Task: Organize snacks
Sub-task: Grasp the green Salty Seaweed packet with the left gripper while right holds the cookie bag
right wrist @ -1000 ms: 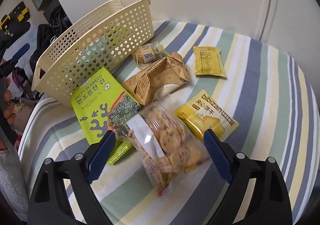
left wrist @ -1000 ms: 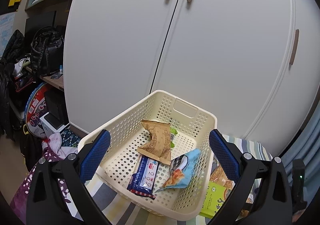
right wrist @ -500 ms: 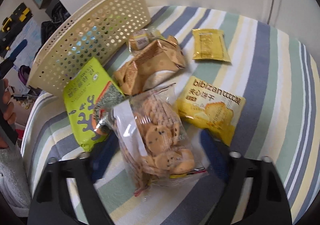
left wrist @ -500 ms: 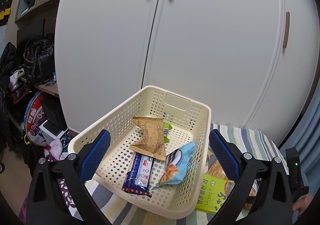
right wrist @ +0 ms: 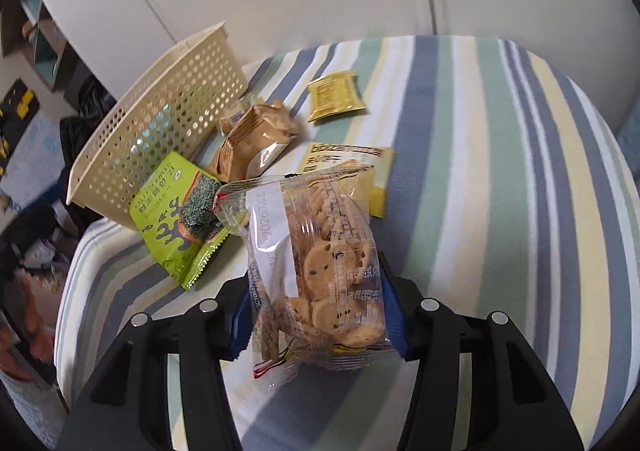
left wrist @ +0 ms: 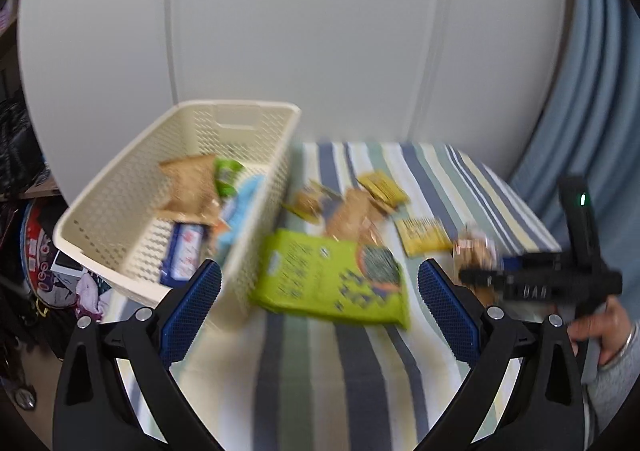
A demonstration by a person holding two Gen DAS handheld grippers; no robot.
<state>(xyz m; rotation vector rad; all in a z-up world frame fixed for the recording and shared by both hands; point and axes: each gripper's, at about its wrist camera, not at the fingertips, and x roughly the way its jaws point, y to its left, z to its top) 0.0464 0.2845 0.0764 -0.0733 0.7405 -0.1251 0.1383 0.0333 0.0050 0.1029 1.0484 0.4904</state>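
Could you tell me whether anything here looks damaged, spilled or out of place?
Nothing looks spilled or torn. The green seaweed pack leans askew against the basket wall, and several packets lie loose on the striped cloth. The right gripper pinches the cookie bag.

Bare striped cloth (right wrist: pixel 500 179) is lying open across the right side of the table, giving a gripper free passage there. On the left, loose packets are crowding the ground beside the cream basket (right wrist: pixel 160 123): the green seaweed pack (right wrist: pixel 172 211) is touching its wall, with the brown pouch (right wrist: pixel 256 139) just beside it. The white cupboard doors (left wrist: pixel 300 31) are closing off the far edge.
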